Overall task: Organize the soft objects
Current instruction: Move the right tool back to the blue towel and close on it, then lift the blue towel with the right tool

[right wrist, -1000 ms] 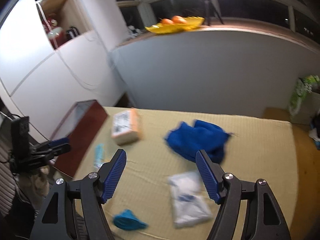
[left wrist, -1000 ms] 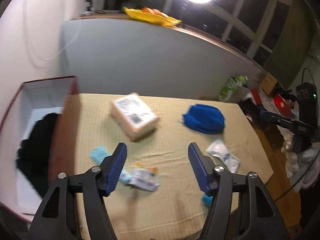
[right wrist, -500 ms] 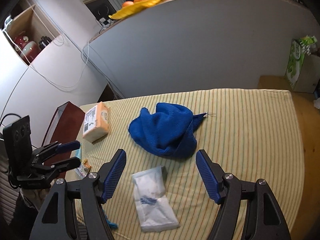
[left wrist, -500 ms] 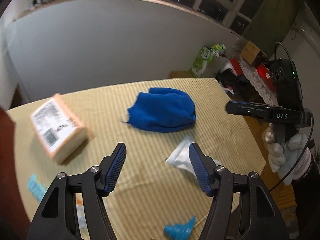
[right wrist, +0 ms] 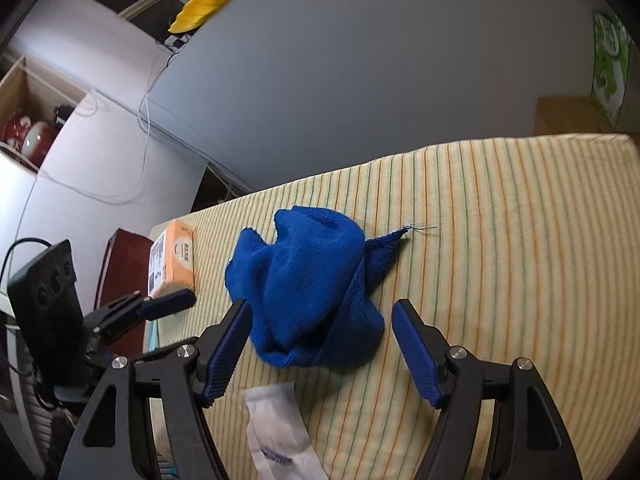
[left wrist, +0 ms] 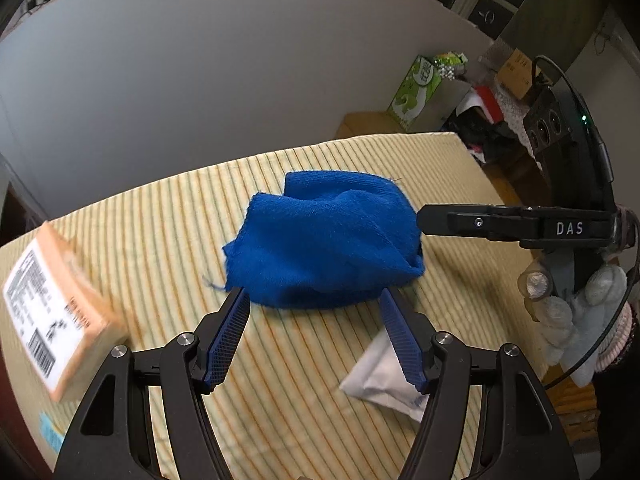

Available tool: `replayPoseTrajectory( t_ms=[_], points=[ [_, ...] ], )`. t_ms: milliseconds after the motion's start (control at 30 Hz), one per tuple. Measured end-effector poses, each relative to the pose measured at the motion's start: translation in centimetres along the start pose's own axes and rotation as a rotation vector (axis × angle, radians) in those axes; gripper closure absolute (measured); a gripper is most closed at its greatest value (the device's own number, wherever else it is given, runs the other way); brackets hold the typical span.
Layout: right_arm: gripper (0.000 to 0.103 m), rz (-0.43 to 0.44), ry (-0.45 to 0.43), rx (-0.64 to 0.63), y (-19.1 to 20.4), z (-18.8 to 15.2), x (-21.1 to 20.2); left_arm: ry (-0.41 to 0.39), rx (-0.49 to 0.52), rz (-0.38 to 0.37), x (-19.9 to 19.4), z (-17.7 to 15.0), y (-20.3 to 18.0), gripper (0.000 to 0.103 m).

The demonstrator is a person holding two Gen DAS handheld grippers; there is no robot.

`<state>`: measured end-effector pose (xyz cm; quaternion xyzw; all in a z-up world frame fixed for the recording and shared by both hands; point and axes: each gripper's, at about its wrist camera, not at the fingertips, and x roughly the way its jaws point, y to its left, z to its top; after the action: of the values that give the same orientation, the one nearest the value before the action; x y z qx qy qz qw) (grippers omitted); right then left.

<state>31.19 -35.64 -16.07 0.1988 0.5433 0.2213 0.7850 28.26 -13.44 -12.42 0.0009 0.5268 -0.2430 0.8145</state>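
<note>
Grippers point(left wrist: 314, 300) point(right wrist: 320, 312) agape, seemingly clear of blue cloth point(left wrist: 324, 240)

Right gripper point(right wrist: 320, 316): jaws apart, empty.
Blue cloth point(right wrist: 308, 288): crumpled on striped table cover point(right wrist: 500, 240), just beyond fingertips.
White packet point(right wrist: 276, 436): nearer camera.
Orange package point(right wrist: 174, 262): left.

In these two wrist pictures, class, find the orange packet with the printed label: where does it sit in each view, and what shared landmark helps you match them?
Left wrist view: the orange packet lies at the left edge, left of the blue cloth.
Right wrist view: the orange packet is left of centre, at the table's far left edge, left of the blue cloth.
Shared landmark: the blue cloth, crumpled on the striped tablecloth.
</note>
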Motion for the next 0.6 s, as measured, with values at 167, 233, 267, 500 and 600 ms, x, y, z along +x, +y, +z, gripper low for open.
replayPoseTrajectory(
  t_ms=[167, 233, 267, 500, 600],
  points=[
    [0.034, 0.012, 0.016, -0.003, -0.1, 0.6, 1.2, 0.029, -0.002, 0.010, 2.2, 0.8, 0.1, 0.036],
    [0.034, 0.010, 0.026, -0.011, 0.1, 0.8, 1.7, 0.037, 0.006, 0.013, 2.9, 1.1, 0.0, 0.036],
    [0.034, 0.009, 0.031, -0.015, 0.2, 0.9, 1.9, 0.042, 0.012, 0.016, 3.2, 1.2, -0.1, 0.036],
    [0.034, 0.023, 0.070, -0.015, 0.7, 1.0, 3.6, 0.049, 0.020, 0.016, 4.4, 1.3, -0.4, 0.035],
    [0.035, 0.026, 0.066, -0.010, 0.9, 1.0, 4.0, 0.041, 0.019, 0.012, 4.4, 1.3, -0.3, 0.035]
  ],
)
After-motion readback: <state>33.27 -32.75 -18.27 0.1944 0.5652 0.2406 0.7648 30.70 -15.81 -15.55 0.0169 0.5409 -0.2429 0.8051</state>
